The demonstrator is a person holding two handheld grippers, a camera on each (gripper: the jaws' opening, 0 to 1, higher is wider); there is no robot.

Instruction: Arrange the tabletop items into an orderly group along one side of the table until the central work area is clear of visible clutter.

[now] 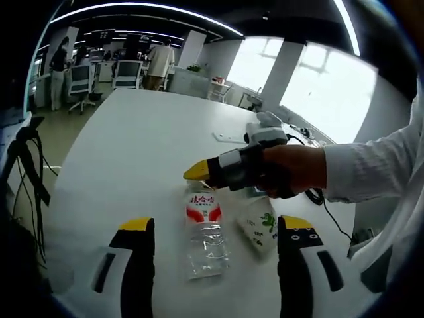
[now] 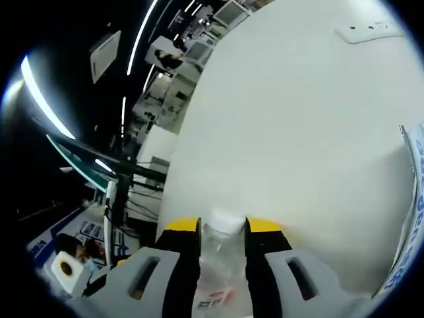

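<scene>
Presently: right gripper clamped on the bottle's neck

Left gripper view. The left gripper point(image 1: 215, 235) stands with its two yellow-tipped jaws spread wide and nothing between them touching either jaw. A clear plastic bottle point(image 1: 204, 232) with a red-and-white label lies on its side on the white table point(image 1: 132, 146), in the gap ahead of the jaws. Just beside it, on the side of the right-hand jaw, lies a white packet point(image 1: 258, 225) printed with a green motif. The right gripper point(image 1: 199, 171) enters from the right, held in the person's hand point(image 1: 295, 169), whose white sleeve point(image 1: 371, 165) runs off to the edge; its yellow tips sit at the bottle's cap end. A white power strip point(image 1: 228, 138) lies farther back on the table, well apart from the bottle. People and office chairs stand in the background.

Right gripper view. The right gripper point(image 2: 222, 228) has its jaws closed in on the bottle point(image 2: 218, 265), one jaw pressed to each side just below the white cap point(image 2: 226, 222). The table surface point(image 2: 298, 119) stretches ahead, with the power strip point(image 2: 368, 30) near its far edge.
</scene>
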